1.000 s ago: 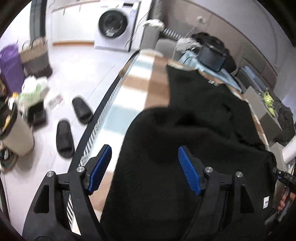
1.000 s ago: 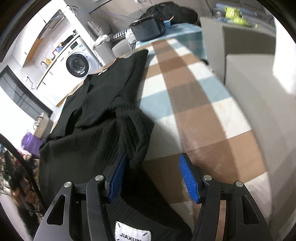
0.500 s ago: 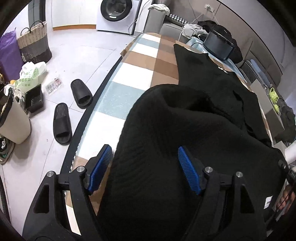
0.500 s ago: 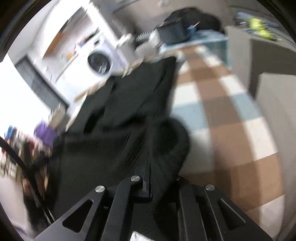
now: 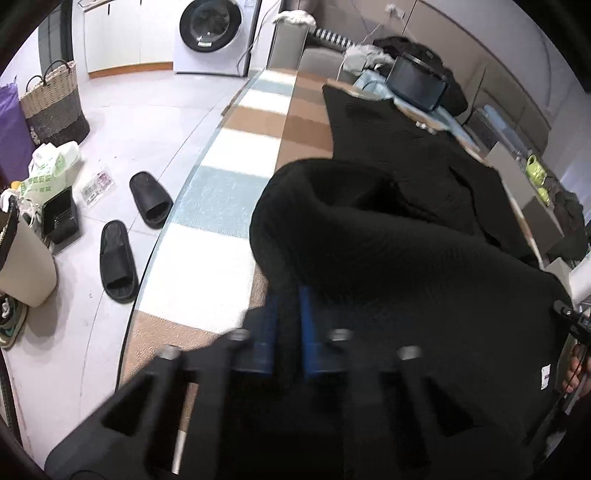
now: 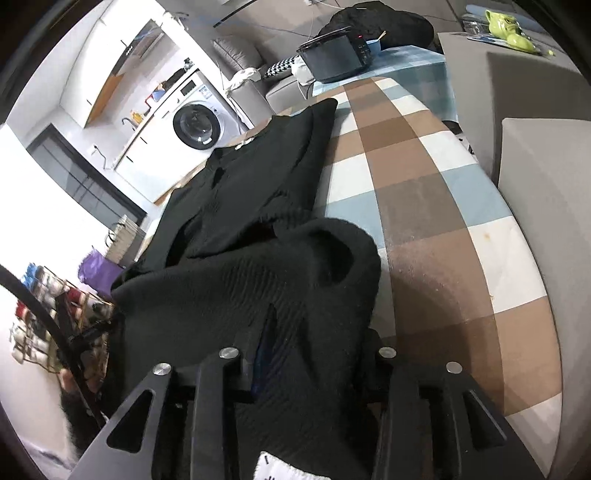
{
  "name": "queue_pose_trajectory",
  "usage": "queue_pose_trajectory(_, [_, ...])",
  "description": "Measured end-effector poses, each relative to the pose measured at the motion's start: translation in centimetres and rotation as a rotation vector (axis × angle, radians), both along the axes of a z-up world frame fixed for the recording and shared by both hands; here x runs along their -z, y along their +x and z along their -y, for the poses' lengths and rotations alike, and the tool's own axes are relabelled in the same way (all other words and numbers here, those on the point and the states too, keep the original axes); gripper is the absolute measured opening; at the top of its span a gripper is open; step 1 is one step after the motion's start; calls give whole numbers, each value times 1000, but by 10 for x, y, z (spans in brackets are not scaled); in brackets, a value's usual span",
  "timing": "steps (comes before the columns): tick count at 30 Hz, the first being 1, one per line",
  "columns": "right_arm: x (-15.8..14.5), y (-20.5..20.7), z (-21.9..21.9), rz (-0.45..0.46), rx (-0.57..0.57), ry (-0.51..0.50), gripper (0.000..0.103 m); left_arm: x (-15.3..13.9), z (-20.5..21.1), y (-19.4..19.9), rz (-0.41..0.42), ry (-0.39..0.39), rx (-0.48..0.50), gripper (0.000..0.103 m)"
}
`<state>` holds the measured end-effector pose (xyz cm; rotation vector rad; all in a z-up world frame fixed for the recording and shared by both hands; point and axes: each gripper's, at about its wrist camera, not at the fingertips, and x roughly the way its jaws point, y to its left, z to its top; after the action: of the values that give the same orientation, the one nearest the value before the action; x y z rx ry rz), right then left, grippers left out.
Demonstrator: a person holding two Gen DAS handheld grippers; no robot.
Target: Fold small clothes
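Observation:
A black knit sweater [image 5: 388, 258] lies lengthwise on the checked tablecloth [image 5: 221, 192], its near end bunched into a raised hump. My left gripper [image 5: 288, 325] is shut on the hump's near left edge, blue pads almost touching with a fold pinched between them. In the right wrist view the sweater [image 6: 240, 206] drapes over and between the fingers of my right gripper [image 6: 310, 350]. Its jaws are opening; the left blue pad shows with a dark gap beside it, and the right pad is buried under cloth. A white label [image 6: 280, 469] sits at the hem.
The table's left edge drops to a floor with two black slippers [image 5: 151, 199], a woven basket [image 5: 55, 103] and a washing machine [image 5: 210, 33]. A black appliance [image 6: 336, 59] stands at the far end. Grey boxes [image 6: 546, 184] flank the right side. Bare checked cloth [image 6: 424, 206] lies right of the sweater.
The left jaws went from wide apart to closed on the sweater's edge. The right jaws shut on the cloth, then parted again. The sweater's near end rose into a hump.

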<state>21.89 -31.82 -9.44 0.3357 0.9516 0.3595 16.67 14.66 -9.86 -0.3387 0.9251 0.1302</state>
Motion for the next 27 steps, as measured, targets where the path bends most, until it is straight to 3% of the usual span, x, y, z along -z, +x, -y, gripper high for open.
queue_pose_trajectory(1, [1, 1, -1, 7, 1, -6, 18, -3, 0, -3, 16, 2, -4, 5])
queue_pose_trajectory(3, [-2, -1, -3, 46, -4, 2, 6, -13, 0, -10, 68, 1, -9, 5])
queue_pose_trajectory(9, [-34, -19, 7, 281, 17, 162, 4, -54, 2, -39, 243, 6, -38, 4])
queue_pose_trajectory(12, [-40, -25, 8, 321, -9, 202, 4, -65, 4, -56, 297, -9, -53, 4])
queue_pose_trajectory(16, [-39, -39, 16, 337, -43, 264, 4, -67, 4, -79, 313, -28, -64, 4])
queue_pose_trajectory(22, [-45, -60, 26, 357, -71, 278, 4, -71, -2, -105, 314, -59, -71, 4])
queue_pose_trajectory(27, [-48, -46, 27, 321, -18, 233, 4, -73, -11, -85, 288, -69, -72, 4])
